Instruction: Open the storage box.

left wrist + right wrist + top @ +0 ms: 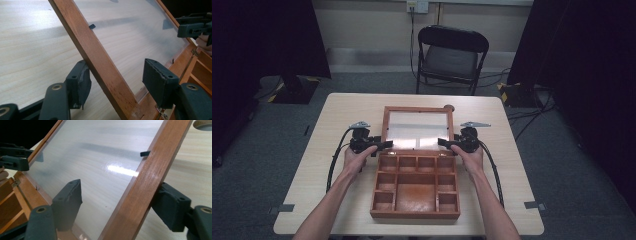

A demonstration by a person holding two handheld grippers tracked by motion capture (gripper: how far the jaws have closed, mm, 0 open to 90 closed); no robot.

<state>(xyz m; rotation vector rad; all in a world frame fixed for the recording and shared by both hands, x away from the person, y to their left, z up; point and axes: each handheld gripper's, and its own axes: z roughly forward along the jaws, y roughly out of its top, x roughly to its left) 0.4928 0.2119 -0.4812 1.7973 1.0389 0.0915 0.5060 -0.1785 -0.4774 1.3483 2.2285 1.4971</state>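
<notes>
A wooden box with several compartments stands at the table's middle front. Its glass-paned lid is swung open behind it, tilted back. My left gripper is at the lid's left rail; its jaws straddle the rail, one pad against the outer edge, the other pad well off it over the glass. My right gripper straddles the right rail the same way, with a wide gap to the inner pad. Both are open.
A small round brown object sits by the lid's far right corner. A black folding chair stands beyond the table's far edge. Bare tabletop lies to the left and right of the box.
</notes>
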